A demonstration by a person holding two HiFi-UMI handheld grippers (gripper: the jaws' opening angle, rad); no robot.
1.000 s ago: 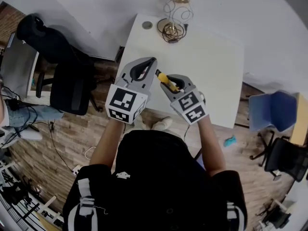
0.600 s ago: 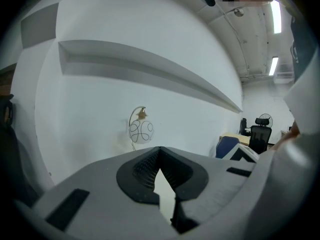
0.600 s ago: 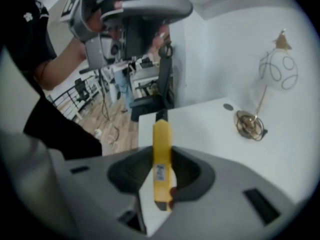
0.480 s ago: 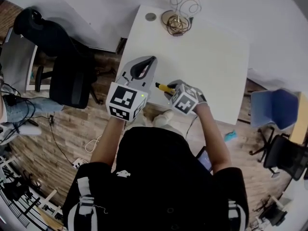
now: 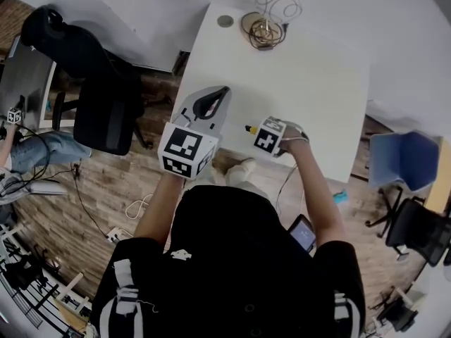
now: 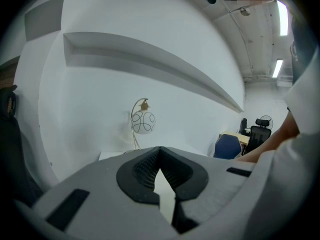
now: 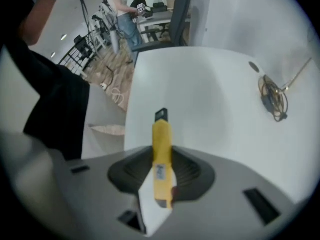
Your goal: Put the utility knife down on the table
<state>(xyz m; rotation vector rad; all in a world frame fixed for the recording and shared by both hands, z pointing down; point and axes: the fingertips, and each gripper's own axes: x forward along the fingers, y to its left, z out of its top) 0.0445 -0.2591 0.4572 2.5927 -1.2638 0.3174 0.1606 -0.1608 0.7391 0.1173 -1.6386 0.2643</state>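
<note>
The utility knife (image 7: 161, 134) is yellow with a black end, and it sticks out from between the jaws of my right gripper (image 7: 161, 153), which is shut on it. In the head view this gripper (image 5: 259, 134) points down over the near part of the white table (image 5: 310, 83), and only the knife's yellow tip (image 5: 250, 128) shows at its left side. My left gripper (image 5: 223, 92) hangs over the table's near left edge. Its tips (image 6: 160, 150) meet with nothing between them.
A wire-framed lamp (image 5: 268, 13) stands at the table's far edge, next to a small round disc (image 5: 225, 21). A black office chair (image 5: 91, 83) stands left of the table and a blue chair (image 5: 398, 160) to its right. People stand far off behind desks (image 7: 125, 6).
My right gripper has sunk toward the table and tipped over until it points down, still gripping the knife. The left gripper has dropped a little and stays shut.
</note>
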